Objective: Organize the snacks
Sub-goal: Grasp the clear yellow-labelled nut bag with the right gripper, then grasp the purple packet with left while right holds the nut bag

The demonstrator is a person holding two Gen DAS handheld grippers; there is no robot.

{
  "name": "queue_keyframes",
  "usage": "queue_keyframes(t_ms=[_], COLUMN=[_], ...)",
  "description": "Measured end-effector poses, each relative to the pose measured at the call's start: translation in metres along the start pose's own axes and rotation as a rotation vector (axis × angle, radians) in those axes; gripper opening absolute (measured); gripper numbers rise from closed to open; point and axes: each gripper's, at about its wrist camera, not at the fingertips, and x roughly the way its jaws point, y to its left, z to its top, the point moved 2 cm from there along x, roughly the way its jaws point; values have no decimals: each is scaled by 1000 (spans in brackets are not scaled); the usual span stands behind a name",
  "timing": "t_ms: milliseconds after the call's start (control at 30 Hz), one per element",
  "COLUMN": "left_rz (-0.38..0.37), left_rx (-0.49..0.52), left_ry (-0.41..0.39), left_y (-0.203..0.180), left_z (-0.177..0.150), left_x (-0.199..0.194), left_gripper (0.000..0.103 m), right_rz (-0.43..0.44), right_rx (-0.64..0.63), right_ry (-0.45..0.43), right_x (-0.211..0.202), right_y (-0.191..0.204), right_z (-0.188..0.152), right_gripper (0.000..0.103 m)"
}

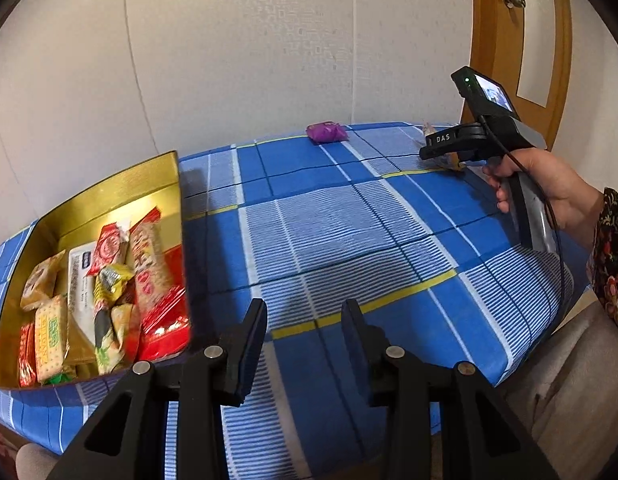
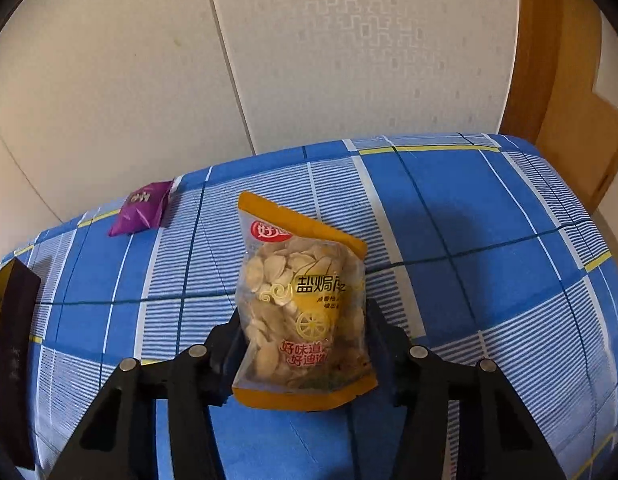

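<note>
In the right wrist view, a clear and orange packet of pale seeds (image 2: 301, 300) stands upright between the fingers of my right gripper (image 2: 303, 326), whose pads press its two sides just above the blue checked cloth. The left wrist view shows that gripper (image 1: 431, 148) at the far right of the table, with the packet (image 1: 449, 160) partly hidden behind it. My left gripper (image 1: 304, 308) hovers open over the cloth with nothing between its fingers. To its left, a gold box (image 1: 109, 196) holds several wrapped snacks. A purple packet (image 1: 326, 132) (image 2: 143, 208) lies near the table's far edge.
The blue checked cloth (image 1: 349, 220) covers the whole table, which stands against a pale wall. A wooden door (image 1: 521, 40) is at the far right. A hand (image 1: 549, 184) with a flowered sleeve holds the right gripper. The box's dark outer wall (image 2: 13, 340) shows at the left edge.
</note>
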Motion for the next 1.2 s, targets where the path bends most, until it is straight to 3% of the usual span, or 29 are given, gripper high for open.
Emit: queue_keyframes(t_ms=[267,633,700,833,1033,1200], left_rz=[-35,-49,-54,-32,-4,-18], left_rx=[6,-17,-22,-33,-3,-74], left_ry=[12,29,47,75,111,108], left_y=[-16,-27,-28,-31,-39,-33], left_z=[38,122,139,167,201,229], left_x=[17,69,87,119,171,204], left_gripper=[39,40,43,60,65,70], right_rz=[-19,1,4,17,17,31], right_rx=[-46,-20,-13,4,9,20], right_ry=[9,24,30,40,53,56], right_x=[-4,-12,-12,-13,-13,-12], right_y=[2,-8,-9,-11,-10,-12], right_z=[-6,-11,-11,-10,-9,-8], right_gripper=[54,54,54,54,55,56])
